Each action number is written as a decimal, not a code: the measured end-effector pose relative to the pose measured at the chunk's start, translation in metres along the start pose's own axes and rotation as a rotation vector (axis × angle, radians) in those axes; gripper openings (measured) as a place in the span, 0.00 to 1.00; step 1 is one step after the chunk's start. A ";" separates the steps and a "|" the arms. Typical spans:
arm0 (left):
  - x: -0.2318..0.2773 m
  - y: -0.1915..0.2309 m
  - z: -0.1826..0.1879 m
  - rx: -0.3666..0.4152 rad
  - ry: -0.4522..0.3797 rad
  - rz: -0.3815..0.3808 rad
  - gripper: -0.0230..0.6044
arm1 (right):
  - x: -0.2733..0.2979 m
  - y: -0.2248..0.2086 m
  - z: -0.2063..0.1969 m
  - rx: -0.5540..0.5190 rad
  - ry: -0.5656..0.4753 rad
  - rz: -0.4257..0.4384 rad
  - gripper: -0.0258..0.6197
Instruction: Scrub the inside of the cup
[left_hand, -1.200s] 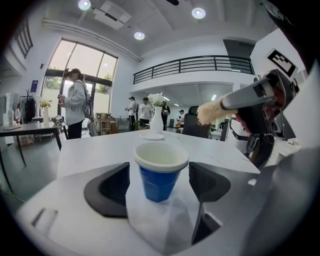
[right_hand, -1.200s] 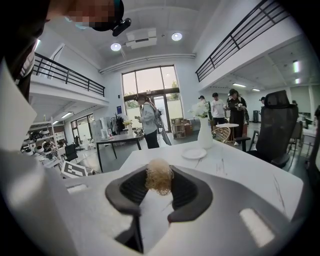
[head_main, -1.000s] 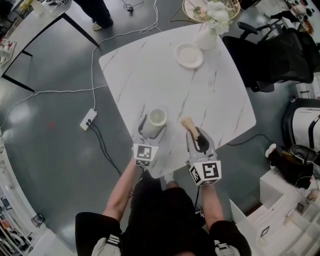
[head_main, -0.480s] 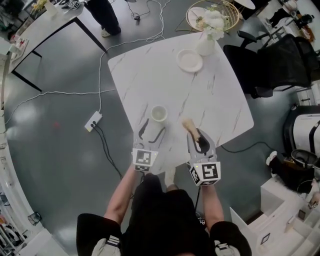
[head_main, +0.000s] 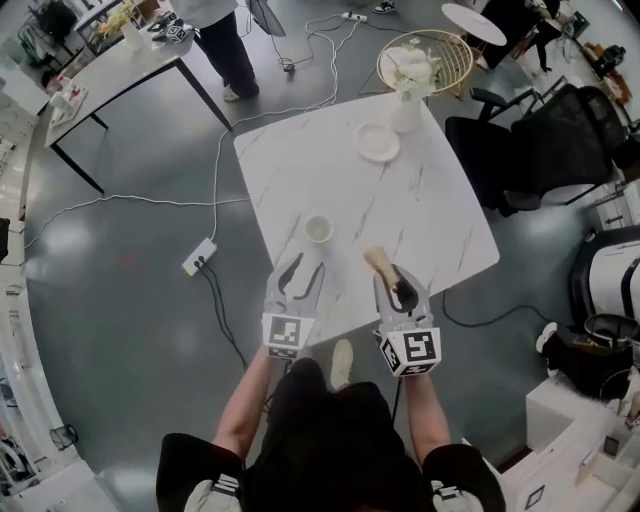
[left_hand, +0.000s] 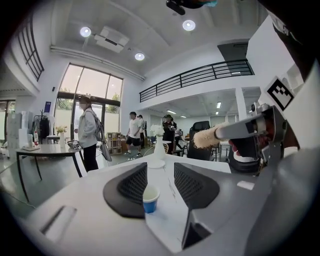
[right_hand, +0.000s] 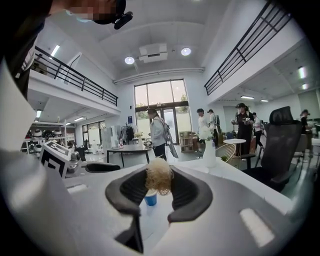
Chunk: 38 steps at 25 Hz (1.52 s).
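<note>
A small cup (head_main: 318, 229), white inside and blue outside (left_hand: 150, 198), stands upright on the white marble table (head_main: 420, 210). My left gripper (head_main: 300, 270) is a little nearer to me than the cup. Its jaws are closing with nothing between them (left_hand: 160, 187); the cup stands beyond the tips. My right gripper (head_main: 401, 288) is shut on a brush, whose tan bristle head (head_main: 377, 260) points at the table to the right of the cup. In the right gripper view the bristle head (right_hand: 159, 176) sticks out between the jaws, with the cup (right_hand: 150, 199) below and behind it.
A white plate (head_main: 377, 142) and a white vase of flowers (head_main: 405, 100) stand at the table's far edge. A black office chair (head_main: 560, 130) is to the right. On the floor at left lie a power strip (head_main: 200, 256) and cables. A person (head_main: 215, 30) stands by another table (head_main: 110, 70).
My left gripper was around the cup a second ago; it has let go, drawn back toward me, and its jaws have narrowed. The right gripper with the brush has stayed put.
</note>
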<state>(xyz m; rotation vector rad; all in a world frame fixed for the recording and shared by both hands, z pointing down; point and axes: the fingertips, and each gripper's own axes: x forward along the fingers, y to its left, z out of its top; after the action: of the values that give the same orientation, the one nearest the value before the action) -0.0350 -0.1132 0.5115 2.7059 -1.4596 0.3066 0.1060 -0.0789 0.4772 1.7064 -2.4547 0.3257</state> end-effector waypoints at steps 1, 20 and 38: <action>-0.005 -0.003 0.004 0.004 -0.004 0.006 0.32 | -0.005 0.000 0.003 -0.002 -0.006 0.004 0.21; -0.094 -0.067 0.079 0.034 -0.085 0.079 0.06 | -0.099 0.007 0.035 -0.041 -0.095 0.074 0.21; -0.124 -0.088 0.078 0.014 -0.077 0.087 0.05 | -0.137 -0.004 0.022 -0.079 -0.100 0.050 0.22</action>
<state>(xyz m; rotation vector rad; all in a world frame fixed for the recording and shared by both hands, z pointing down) -0.0166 0.0266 0.4150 2.6983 -1.6047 0.2200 0.1575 0.0386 0.4248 1.6713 -2.5468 0.1498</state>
